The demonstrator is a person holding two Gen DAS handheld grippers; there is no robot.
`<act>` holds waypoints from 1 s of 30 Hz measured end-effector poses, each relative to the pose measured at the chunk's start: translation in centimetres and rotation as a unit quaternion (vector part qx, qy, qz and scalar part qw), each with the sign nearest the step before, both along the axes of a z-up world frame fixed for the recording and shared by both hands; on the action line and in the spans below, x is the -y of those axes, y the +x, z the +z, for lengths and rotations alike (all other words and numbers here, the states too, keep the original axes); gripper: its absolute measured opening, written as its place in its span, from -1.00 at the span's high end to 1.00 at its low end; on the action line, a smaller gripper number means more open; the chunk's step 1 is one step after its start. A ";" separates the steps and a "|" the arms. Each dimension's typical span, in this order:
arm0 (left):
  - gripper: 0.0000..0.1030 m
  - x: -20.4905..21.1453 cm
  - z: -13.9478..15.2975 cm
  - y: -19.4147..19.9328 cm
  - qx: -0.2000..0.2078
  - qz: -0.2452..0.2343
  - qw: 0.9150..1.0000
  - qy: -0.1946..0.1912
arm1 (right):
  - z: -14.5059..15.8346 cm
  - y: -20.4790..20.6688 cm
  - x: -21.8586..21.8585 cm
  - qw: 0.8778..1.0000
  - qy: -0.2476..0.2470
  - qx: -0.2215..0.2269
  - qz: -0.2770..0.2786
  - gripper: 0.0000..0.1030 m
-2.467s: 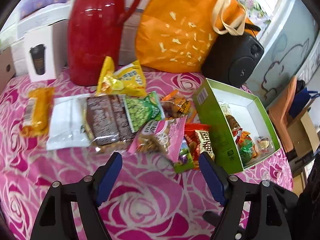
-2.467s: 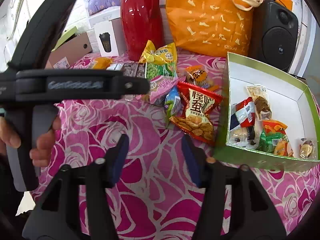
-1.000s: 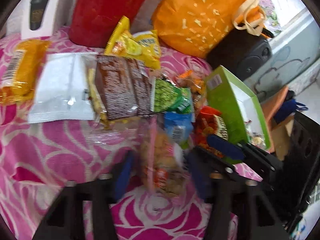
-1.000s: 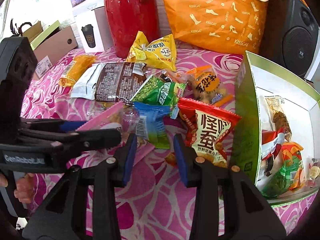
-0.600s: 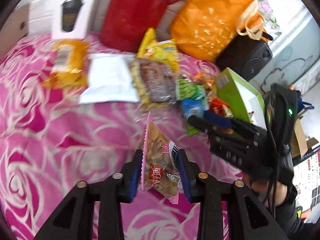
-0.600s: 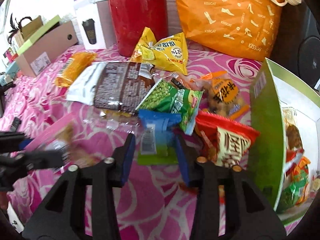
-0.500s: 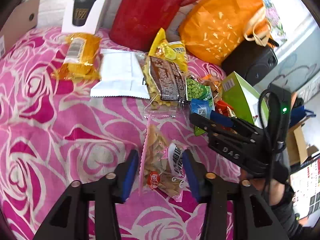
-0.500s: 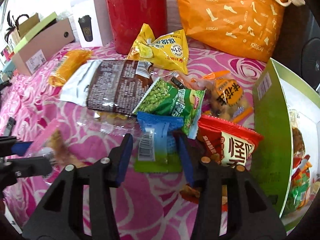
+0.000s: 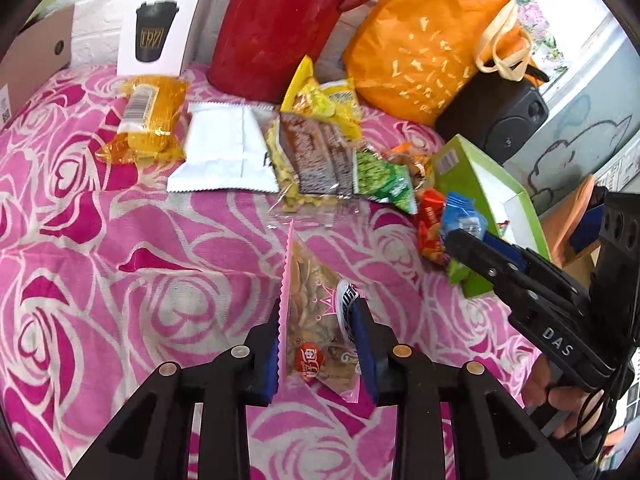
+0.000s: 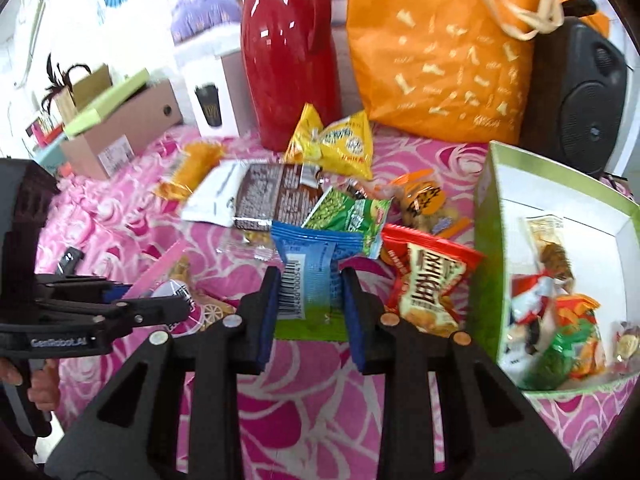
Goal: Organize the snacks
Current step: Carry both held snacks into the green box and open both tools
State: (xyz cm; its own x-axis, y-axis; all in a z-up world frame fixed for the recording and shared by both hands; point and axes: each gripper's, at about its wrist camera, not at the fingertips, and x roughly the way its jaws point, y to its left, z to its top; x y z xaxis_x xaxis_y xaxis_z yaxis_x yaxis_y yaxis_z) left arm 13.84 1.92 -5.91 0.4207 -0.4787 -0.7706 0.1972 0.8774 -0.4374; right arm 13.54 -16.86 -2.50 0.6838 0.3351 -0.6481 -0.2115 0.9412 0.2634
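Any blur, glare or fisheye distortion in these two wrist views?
Left wrist: mostly sharp, glare streaks on the red jug, edges bowed by the fisheye, dark corners. Right wrist: softer overall, motion blur on the snacks inside the green box, glare on the same jug.

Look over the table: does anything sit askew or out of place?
Yes. The green box stands tilted, one wall lifted, its snacks slid to the low end. Loose packets, such as the red packet, overlap in a heap beside it.
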 end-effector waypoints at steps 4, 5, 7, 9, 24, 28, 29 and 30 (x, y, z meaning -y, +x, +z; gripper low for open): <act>0.40 1.0 2.3 -0.9 0.026 -0.011 1.000 0.001 | 0.8 -1.8 1.5 1.000 0.010 0.013 -0.019 0.37; 0.40 1.5 3.0 -1.0 0.033 -0.015 0.999 0.001 | 0.9 -2.2 2.0 0.999 0.013 0.016 -0.025 0.37; 0.40 2.9 4.5 -0.9 0.049 -0.031 0.998 -0.003 | 1.0 -3.3 3.5 0.999 0.017 0.022 -0.045 0.37; 0.40 4.6 5.8 -0.8 0.062 -0.048 0.997 -0.006 | 1.1 -4.2 5.2 0.997 0.020 0.024 -0.066 0.37; 0.39 21.4 9.4 2.8 0.090 -0.172 0.981 -0.026 | -1.2 -8.8 19.9 0.966 0.020 0.015 -0.257 0.37; 0.39 24.3 8.7 3.7 0.082 -0.191 0.978 -0.023 | -1.9 -8.5 21.8 0.963 0.016 0.012 -0.270 0.37; 0.39 24.8 8.6 3.8 0.081 -0.193 0.978 -0.022 | -2.0 -8.3 22.1 0.962 0.015 0.012 -0.272 0.36; 0.39 25.3 8.3 3.9 0.081 -0.196 0.977 -0.019 | -2.2 -8.1 22.4 0.962 0.014 0.012 -0.272 0.37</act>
State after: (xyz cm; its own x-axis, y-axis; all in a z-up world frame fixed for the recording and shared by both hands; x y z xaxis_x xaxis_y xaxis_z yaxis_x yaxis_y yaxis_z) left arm 17.78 -23.39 2.44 0.3142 -0.6550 -0.6872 0.5849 0.7037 -0.4034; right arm 5.45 -39.26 -4.74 0.7774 -0.0582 -0.6263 0.3033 0.9070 0.2922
